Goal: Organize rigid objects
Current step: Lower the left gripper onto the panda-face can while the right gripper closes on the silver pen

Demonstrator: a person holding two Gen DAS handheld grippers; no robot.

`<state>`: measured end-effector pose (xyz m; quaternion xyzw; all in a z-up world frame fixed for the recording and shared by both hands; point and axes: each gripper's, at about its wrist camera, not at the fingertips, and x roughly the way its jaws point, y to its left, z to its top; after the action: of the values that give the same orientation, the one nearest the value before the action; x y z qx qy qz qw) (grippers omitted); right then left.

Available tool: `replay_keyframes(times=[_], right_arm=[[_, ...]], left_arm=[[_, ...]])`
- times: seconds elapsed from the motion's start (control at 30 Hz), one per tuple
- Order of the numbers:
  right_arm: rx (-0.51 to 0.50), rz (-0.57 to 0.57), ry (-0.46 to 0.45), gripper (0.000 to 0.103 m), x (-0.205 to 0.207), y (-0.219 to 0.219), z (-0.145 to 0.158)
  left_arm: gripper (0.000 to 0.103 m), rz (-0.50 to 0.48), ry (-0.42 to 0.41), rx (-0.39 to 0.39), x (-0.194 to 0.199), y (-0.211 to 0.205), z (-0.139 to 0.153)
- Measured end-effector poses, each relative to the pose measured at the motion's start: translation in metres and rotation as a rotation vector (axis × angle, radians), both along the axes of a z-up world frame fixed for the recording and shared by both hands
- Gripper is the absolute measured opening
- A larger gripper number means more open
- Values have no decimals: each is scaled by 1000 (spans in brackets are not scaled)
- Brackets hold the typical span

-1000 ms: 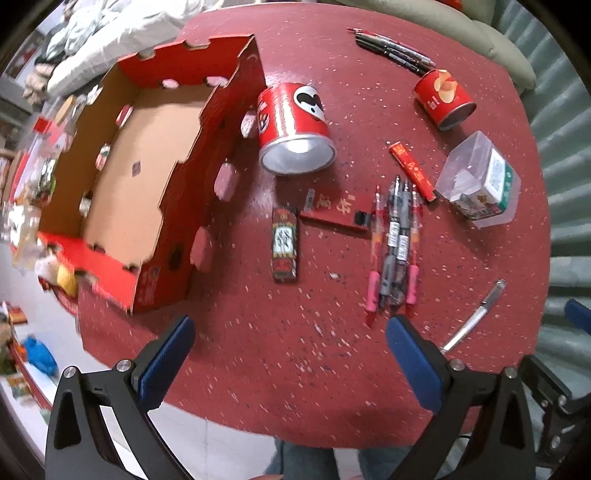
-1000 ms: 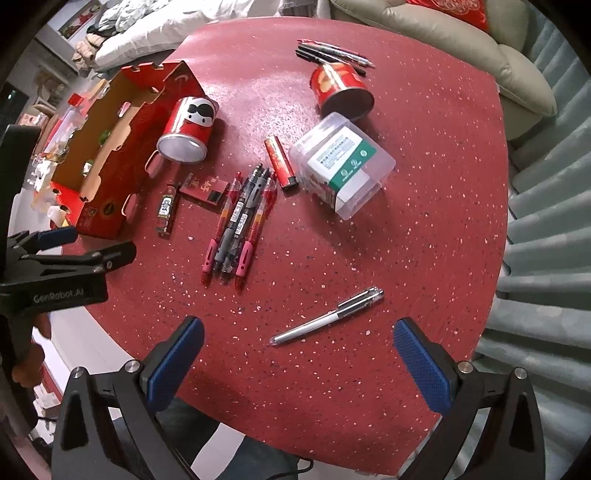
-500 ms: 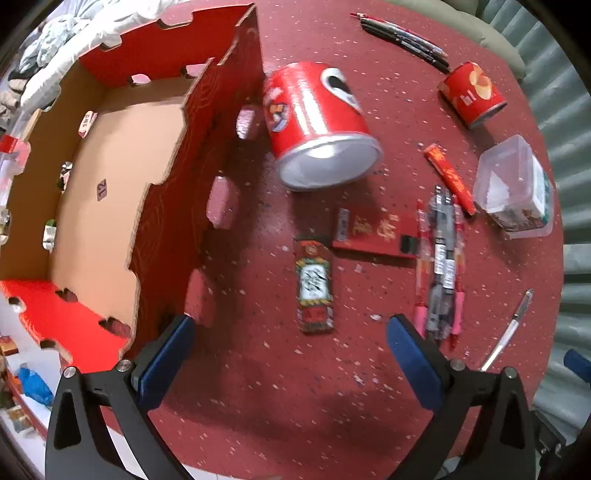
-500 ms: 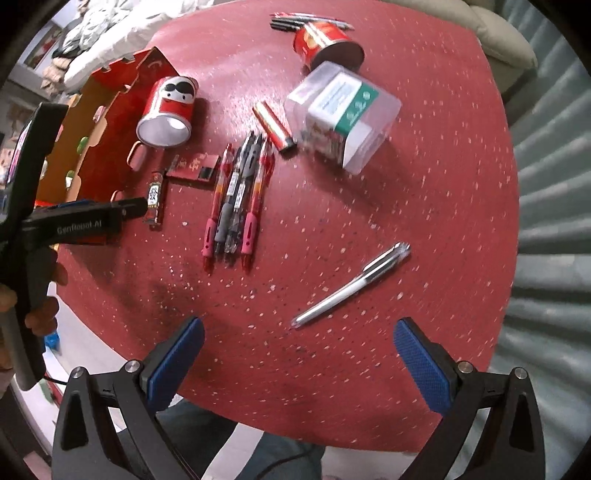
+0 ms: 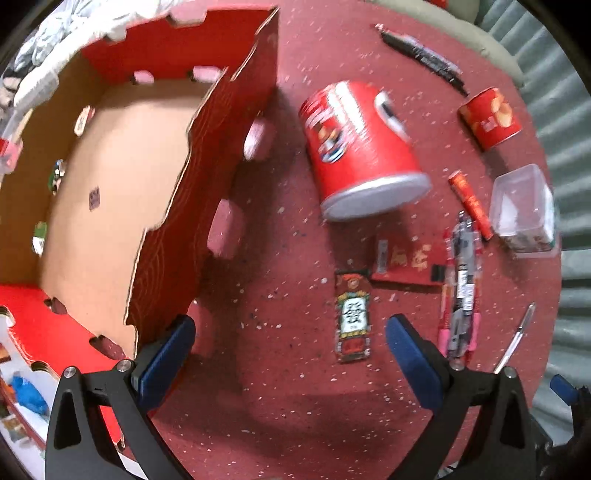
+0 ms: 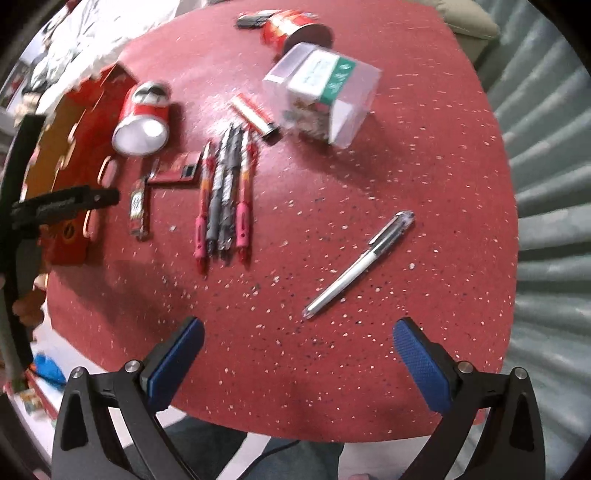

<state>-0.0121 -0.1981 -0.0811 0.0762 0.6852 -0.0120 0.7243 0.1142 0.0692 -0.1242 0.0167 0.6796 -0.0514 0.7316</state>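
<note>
A red table [image 5: 280,369] holds a red cardboard box [image 5: 122,177] at the left, empty inside. A large red can [image 5: 358,147] lies on its side beside the box. Near it lie a small flat pack [image 5: 352,317], a red card [image 5: 406,264] and a row of pens [image 5: 460,291]. My left gripper [image 5: 288,354] is open and empty, low over the table just before the flat pack. My right gripper [image 6: 297,363] is open and empty, above the front edge, near a white pen [image 6: 356,264]. The left gripper also shows in the right wrist view [image 6: 70,201].
A small red can [image 5: 489,118], a clear plastic box [image 6: 321,92], a red stick [image 5: 471,205] and dark pens [image 5: 421,51] lie farther back. A sofa edge [image 6: 465,14] is behind the table. A corrugated grey wall [image 6: 546,221] is at the right.
My left gripper has moved forward and lower, toward the big can and the flat pack. My right gripper has moved forward over the table toward the white pen. Both stay open.
</note>
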Motion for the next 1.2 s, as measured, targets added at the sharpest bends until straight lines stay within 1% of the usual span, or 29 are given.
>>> replay_keyframes(times=[0.1,0.2,0.27,0.3,0.37,0.43,0.53,0.67,0.83,0.97,1.1,1.2], right_arm=[[16,-120,14,103,-5,-20,-7],[59,-284,37,103,-8,-45,-19],[87,-358,47,103,-8,-56,-27],[98,-373,51,103,-8,-58,-31],[112,-387,55,103,-4,-61,-35],[118,-381,54,103,-3,-59,-36],[122,-355,60,103,5,-57,-37],[103,-337,77,103,16,-62,-41],[104,-400,89,103,22,-87,-45],[99,-423,126,103,26,-104,-56],[91,-440,159,103,32,-109,-72],[98,-488,181,103,33,-104,-84]], left_arm=[[103,16,-14,-8,0,0,5],[103,69,-19,-30,5,2,9],[103,90,-16,-47,16,1,14],[103,96,-19,-47,20,0,15],[103,108,-40,-35,27,-11,20],[103,129,-43,-25,32,-25,21],[103,165,-37,-13,49,-41,17],[103,170,-37,21,67,-58,10],[103,175,-32,68,84,-75,1],[103,178,-20,103,91,-83,-8],[103,157,-14,119,95,-92,-17],[103,148,4,113,100,-97,-27]])
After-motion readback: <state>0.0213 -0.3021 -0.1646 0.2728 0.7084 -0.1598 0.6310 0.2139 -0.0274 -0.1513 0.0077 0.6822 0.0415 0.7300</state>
